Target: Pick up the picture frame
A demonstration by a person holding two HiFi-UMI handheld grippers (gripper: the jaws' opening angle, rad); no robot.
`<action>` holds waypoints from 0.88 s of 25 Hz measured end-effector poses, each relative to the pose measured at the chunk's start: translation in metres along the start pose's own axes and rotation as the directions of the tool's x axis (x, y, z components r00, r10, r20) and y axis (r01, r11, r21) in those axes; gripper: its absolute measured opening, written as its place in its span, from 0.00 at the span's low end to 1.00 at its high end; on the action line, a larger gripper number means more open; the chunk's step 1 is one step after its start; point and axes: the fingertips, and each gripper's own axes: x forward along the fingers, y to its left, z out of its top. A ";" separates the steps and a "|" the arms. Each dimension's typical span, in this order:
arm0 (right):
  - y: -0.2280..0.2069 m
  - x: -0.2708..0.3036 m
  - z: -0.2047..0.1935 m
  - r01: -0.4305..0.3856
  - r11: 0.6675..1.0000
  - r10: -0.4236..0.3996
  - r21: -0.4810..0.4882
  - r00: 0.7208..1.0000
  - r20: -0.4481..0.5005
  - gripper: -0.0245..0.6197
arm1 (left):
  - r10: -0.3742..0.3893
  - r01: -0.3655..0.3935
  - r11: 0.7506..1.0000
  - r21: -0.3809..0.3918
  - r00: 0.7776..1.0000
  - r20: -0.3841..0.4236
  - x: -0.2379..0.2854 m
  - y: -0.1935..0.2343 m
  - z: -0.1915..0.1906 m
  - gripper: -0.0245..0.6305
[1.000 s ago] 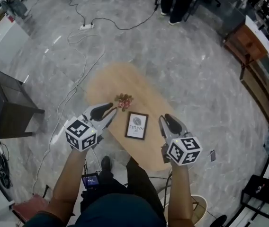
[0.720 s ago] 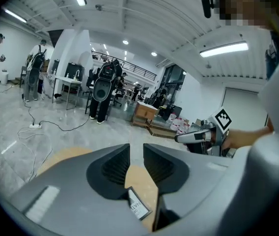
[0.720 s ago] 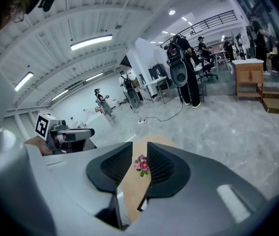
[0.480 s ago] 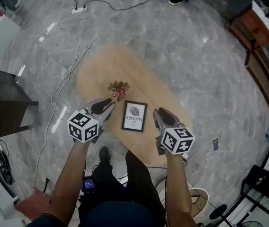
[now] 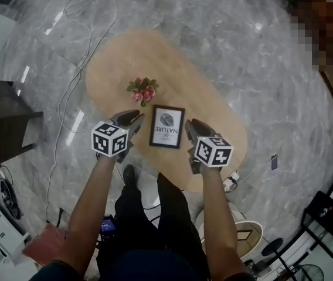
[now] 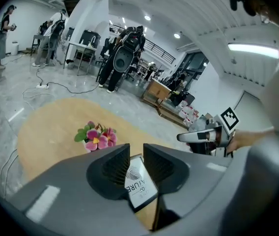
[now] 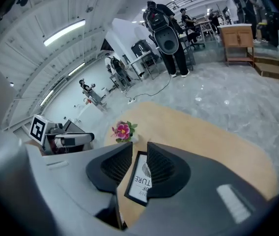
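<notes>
The picture frame (image 5: 166, 126) is black with a white print and lies flat on the oval wooden table (image 5: 213, 98). My left gripper (image 5: 136, 118) hovers just left of it and my right gripper (image 5: 192, 125) just right of it, neither touching. In the left gripper view the frame (image 6: 138, 181) shows through the narrow gap of my left gripper (image 6: 136, 149). The right gripper view shows the frame (image 7: 140, 178) the same way, below my right gripper (image 7: 139, 147). Both sets of jaws stand slightly apart, with nothing between them.
A small pot of pink flowers (image 5: 142, 91) stands on the table just beyond the frame. Cables (image 5: 72, 86) run over the marble floor at the left, near a dark cabinet (image 5: 2, 122). A power strip (image 5: 232, 182) lies by the table's near edge.
Both grippers have moved forward and inward, and they now flank the frame closely. The table and frame sit higher and nearer the middle of the head view.
</notes>
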 end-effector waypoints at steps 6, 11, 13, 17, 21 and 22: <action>-0.029 0.041 -0.044 0.013 0.999 -0.010 0.038 0.996 -0.087 0.16 | 0.004 -0.007 0.999 -0.041 0.996 -0.089 0.042 0.024 -0.050 0.16; -0.051 0.067 -0.074 0.026 0.997 -0.016 0.067 0.988 -0.154 0.16 | -0.010 -0.002 0.997 -0.082 0.989 -0.149 0.071 0.035 -0.083 0.16; -0.060 0.078 -0.085 0.036 0.997 -0.022 0.073 0.984 -0.179 0.16 | -0.012 -0.005 0.995 -0.097 0.986 -0.168 0.081 0.041 -0.095 0.17; -0.074 0.095 -0.105 0.046 0.995 -0.025 0.087 0.974 -0.223 0.16 | -0.005 -0.019 0.994 -0.109 0.977 -0.215 0.098 0.050 -0.120 0.17; -0.084 0.106 -0.123 0.053 0.993 -0.024 0.107 0.966 -0.256 0.16 | 0.003 -0.033 0.993 -0.116 0.967 -0.253 0.109 0.053 -0.142 0.19; -0.086 0.109 -0.126 0.054 0.992 -0.023 0.110 0.965 -0.262 0.16 | 0.010 -0.041 0.992 -0.115 0.966 -0.259 0.111 0.055 -0.146 0.19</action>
